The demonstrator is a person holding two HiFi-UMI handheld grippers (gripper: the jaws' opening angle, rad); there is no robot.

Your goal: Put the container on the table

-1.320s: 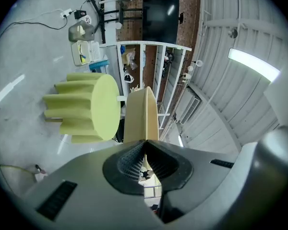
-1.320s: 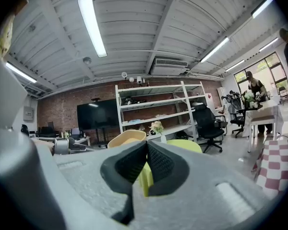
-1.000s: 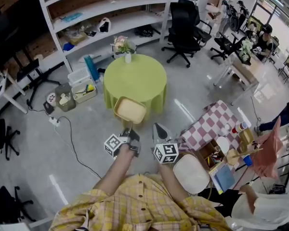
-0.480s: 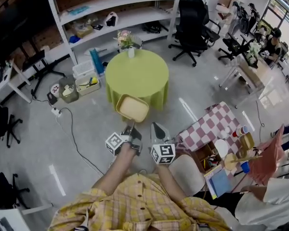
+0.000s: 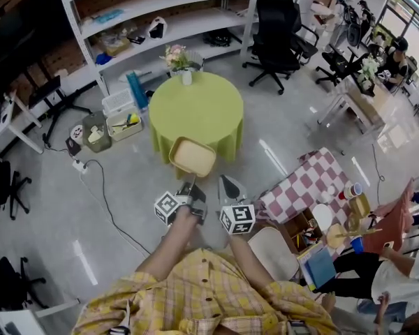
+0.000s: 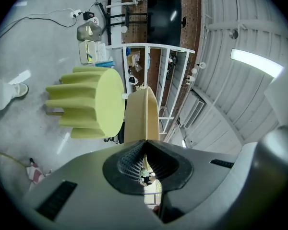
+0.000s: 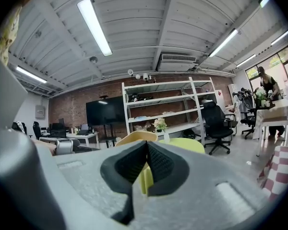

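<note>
Underfoot, a grey concrete floor (image 5: 56,187); along the far wall, white shelving (image 5: 195,21) cluttered on every board. In the middle of the floor, 1 round counter (image 5: 195,107) under a lime-green cloth that falls in folds. To the right, a lower table in red-and-white check (image 5: 304,183). Behind the counter, a black office chair (image 5: 279,30).

Next in size, the container (image 5: 192,158): a pale yellow tray with rounded corners. Hangs in the air, open side up. Overlaps the counter's near edge in the head view and rests on nothing but the jaws that hold it (how far short of the cloth, hard to judge from above). Shows edge-on in the left gripper view, just beside the green top.

Left gripper (image 5: 189,185), marker cube at its back, aimed at the counter. Jaws clamped on the container's near rim, the thin edge pinched between the 2 ribbed pads.

Right gripper (image 5: 228,185) just beside the left, apart from the container. Jaws pressed together with nothing between them, plain in the right gripper view.

Smallest, at the counter's far edge: 1 white vase of pink flowers (image 5: 184,67).
</note>
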